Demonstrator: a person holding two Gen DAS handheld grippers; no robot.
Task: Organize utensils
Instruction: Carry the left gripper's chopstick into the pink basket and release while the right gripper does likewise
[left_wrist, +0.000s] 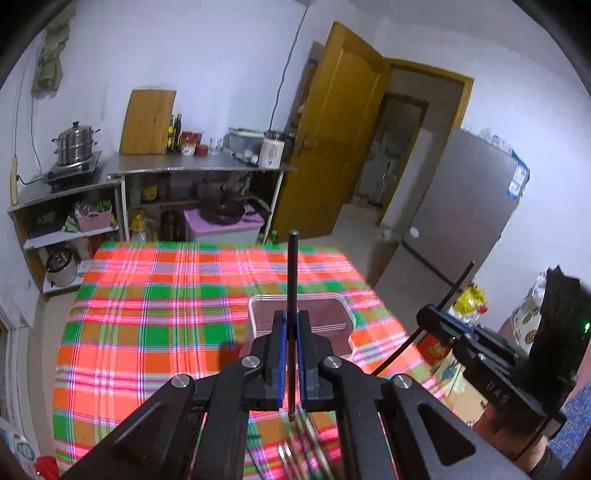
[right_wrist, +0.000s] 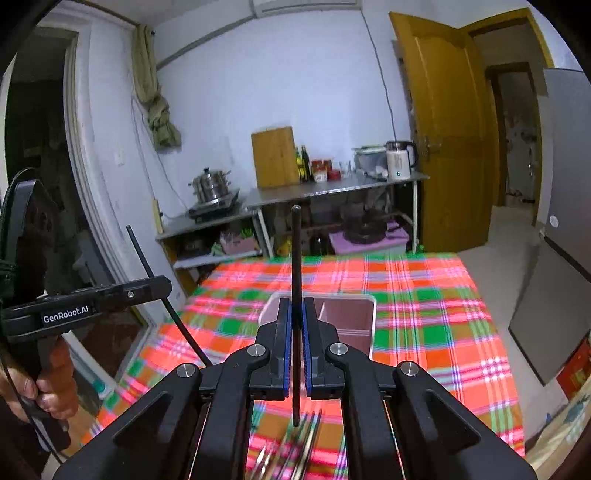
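where blurred utensils (right_wrist: 291, 443) lie, each claw hides chopstick's lower part.

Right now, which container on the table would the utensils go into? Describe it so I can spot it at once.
Start from the table covered by the orange, green and pink plaid cloth. Near its middle sits a clear rectangular plastic box with a dark reddish-brown inside, just beyond the black chopstick in the right gripper. It is the only container on the cloth; the other utensils lie blurred at the near edge.
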